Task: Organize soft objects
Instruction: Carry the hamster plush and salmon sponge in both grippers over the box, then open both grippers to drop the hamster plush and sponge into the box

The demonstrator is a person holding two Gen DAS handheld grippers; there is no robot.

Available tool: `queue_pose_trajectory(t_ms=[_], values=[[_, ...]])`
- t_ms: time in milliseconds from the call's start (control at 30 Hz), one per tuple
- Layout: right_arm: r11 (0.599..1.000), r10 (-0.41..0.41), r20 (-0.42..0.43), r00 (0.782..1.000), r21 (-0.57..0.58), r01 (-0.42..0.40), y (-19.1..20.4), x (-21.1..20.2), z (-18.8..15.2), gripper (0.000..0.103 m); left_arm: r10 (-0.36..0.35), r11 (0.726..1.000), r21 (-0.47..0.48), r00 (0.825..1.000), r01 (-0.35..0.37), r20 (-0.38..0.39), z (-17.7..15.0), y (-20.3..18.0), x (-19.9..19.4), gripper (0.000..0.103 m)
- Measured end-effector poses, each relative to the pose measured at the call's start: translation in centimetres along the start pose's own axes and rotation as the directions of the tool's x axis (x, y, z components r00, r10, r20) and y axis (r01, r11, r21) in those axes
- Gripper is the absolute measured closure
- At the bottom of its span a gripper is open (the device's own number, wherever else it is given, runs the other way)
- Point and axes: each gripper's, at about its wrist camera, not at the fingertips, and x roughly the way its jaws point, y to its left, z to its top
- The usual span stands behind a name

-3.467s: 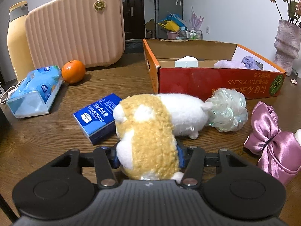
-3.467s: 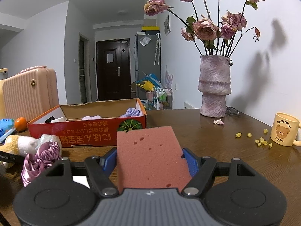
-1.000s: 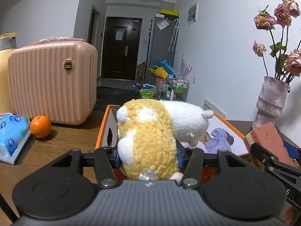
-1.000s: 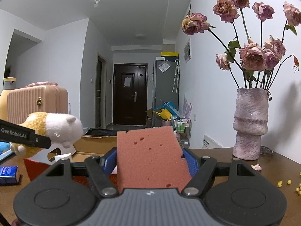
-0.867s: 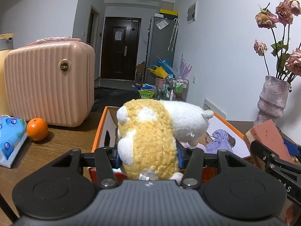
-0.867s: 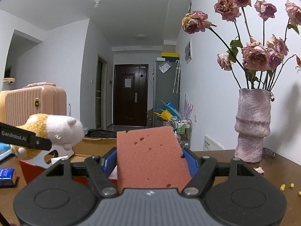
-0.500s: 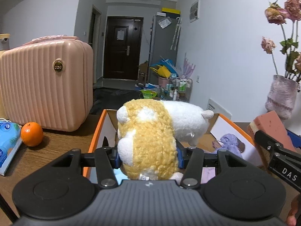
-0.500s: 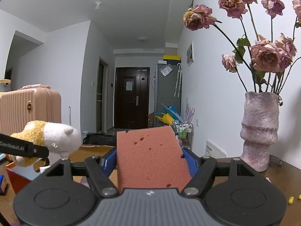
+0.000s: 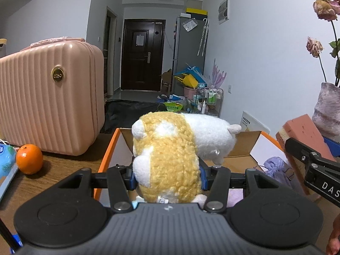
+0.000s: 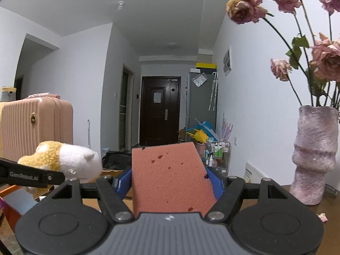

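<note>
On my left claw (image 9: pixel 167 175) the blue pads are pressed into the sides of the plush toy (image 9: pixel 170 155), a yellow-and-white stuffed animal; I have it held clear above the open cardboard box (image 9: pixel 110 146), its white end pointing over the box's inside; a purple knitted thing (image 9: pixel 274 165) lies inside the box towards the right wall. My right claw (image 10: pixel 170 183) is closed on the pink sponge (image 10: pixel 167 174), which stands upright between the pads, squeezed at its sides; from the left wrist view I see that sponge at the right edge, over the box's right rim. On the table (image 9: pixel 63 165) to the left of the box sit an orange (image 9: pixel 29 159) and a pink suitcase (image 9: pixel 48 97); a vase (image 10: pixel 314 157) of dried roses stands on the right.
</note>
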Motion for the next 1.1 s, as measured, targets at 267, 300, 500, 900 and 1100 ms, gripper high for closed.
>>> queue_pose_trajectory(t_ms=[267, 300, 500, 900, 1100], values=[[1.000, 0.029, 0.001, 1.000, -0.002, -0.029, 0.1, 1.5, 0.2, 0.031, 0.011, 1.000, 0.011, 0.999, -0.012, 0.032, -0.1, -0.6, 1.4, 0.051], [0.999, 0.032, 0.002, 0.999, -0.002, -0.032, 0.1, 1.6, 0.3, 0.031, 0.013, 1.000, 0.014, 0.999, -0.013, 0.036, -0.1, -0.7, 1.5, 0.051], [0.999, 0.052, -0.013, 0.999, 0.011, -0.052, 0.1, 2.4, 0.2, 0.031, 0.030, 1.000, 0.006, 0.998, -0.030, 0.054, 0.2, -0.8, 2.5, 0.051], [0.998, 0.050, -0.053, 0.997, 0.027, -0.048, -0.1, 2.9, -0.4, 0.029, 0.045, 0.999, -0.005, 0.998, -0.045, 0.044, 0.0, -1.1, 2.8, 0.050], [0.998, 0.027, -0.029, 0.999, 0.057, -0.025, -0.8, 2.8, -0.2, 0.003, 0.077, 0.997, -0.034, 0.996, -0.075, 0.052, 0.2, -0.7, 2.5, 0.022]])
